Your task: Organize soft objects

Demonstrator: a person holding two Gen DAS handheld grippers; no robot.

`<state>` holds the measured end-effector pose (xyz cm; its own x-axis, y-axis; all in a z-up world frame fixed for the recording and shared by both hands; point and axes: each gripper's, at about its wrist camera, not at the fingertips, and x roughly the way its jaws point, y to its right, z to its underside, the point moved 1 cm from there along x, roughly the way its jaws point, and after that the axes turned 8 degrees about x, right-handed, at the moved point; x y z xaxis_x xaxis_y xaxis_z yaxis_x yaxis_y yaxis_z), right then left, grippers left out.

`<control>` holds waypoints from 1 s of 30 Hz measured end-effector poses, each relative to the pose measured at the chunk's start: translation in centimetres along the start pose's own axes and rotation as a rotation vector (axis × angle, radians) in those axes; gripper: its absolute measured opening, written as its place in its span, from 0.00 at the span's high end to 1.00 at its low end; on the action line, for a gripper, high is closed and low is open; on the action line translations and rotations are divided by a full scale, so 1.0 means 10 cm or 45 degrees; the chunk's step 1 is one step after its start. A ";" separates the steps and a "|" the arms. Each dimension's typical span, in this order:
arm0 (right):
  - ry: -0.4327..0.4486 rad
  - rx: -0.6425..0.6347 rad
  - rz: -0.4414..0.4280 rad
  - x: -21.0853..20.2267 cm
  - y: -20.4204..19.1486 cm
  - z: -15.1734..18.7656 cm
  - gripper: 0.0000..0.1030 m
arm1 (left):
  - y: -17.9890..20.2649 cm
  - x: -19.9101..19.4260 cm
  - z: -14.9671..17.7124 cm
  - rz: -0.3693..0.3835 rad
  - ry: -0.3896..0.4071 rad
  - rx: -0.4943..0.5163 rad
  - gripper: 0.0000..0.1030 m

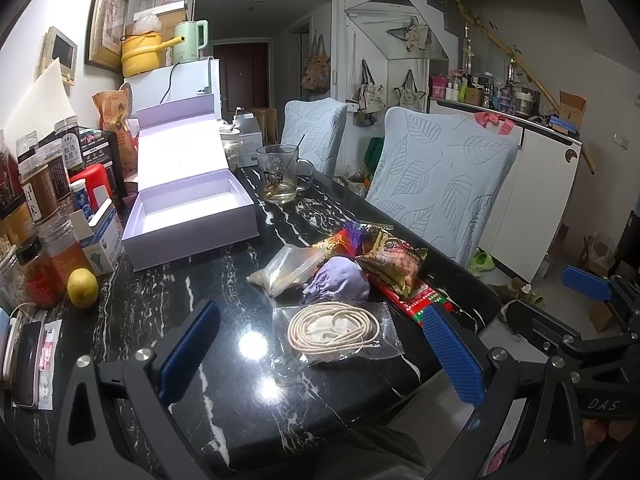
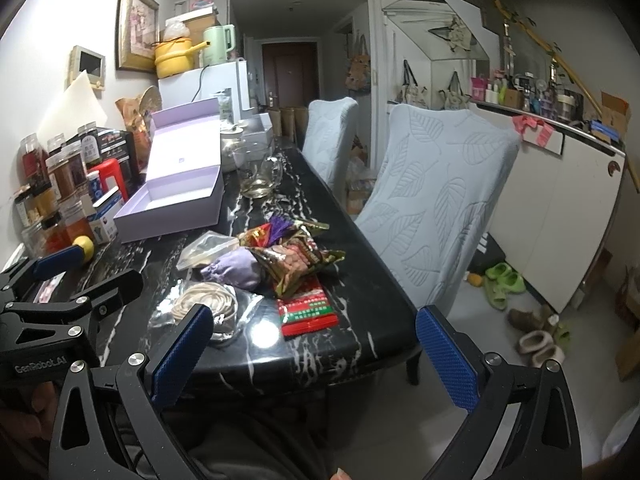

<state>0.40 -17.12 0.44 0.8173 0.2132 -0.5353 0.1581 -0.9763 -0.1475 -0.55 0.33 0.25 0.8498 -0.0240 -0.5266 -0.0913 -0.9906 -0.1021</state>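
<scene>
Nothing looks sorted yet: the lavender box (image 1: 188,216) sits bare at ten o'clock, while the purple pouch (image 1: 338,282), snack packets (image 1: 394,266) and bagged cord (image 1: 334,330) lie mid-table (image 1: 200,360). Left claw (image 1: 320,356) and right claw (image 2: 316,356) both gape, released.

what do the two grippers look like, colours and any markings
Both are black metal frames with silver screw heads and two fingers faced with blue dimpled pads. The left gripper has pads like those on the right gripper, whose pads match. The left body reads "GenRobot.AI"; the right body shows "DAS". No cables or sleeves visible.
</scene>
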 end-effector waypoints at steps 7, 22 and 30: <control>0.000 0.000 0.000 0.00 0.00 0.00 0.00 | 0.01 0.00 0.00 0.002 0.000 -0.001 0.00; 0.000 -0.001 0.001 0.00 0.00 0.00 0.00 | 0.03 0.00 0.02 0.008 -0.001 0.000 0.00; -0.001 -0.003 0.001 0.00 -0.01 0.00 0.00 | 0.05 0.00 0.03 0.015 -0.002 0.000 0.00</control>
<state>0.36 -17.05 0.46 0.8171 0.2125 -0.5359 0.1587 -0.9766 -0.1454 -0.73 -0.12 -0.02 0.8477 -0.0351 -0.5293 -0.1010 -0.9902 -0.0961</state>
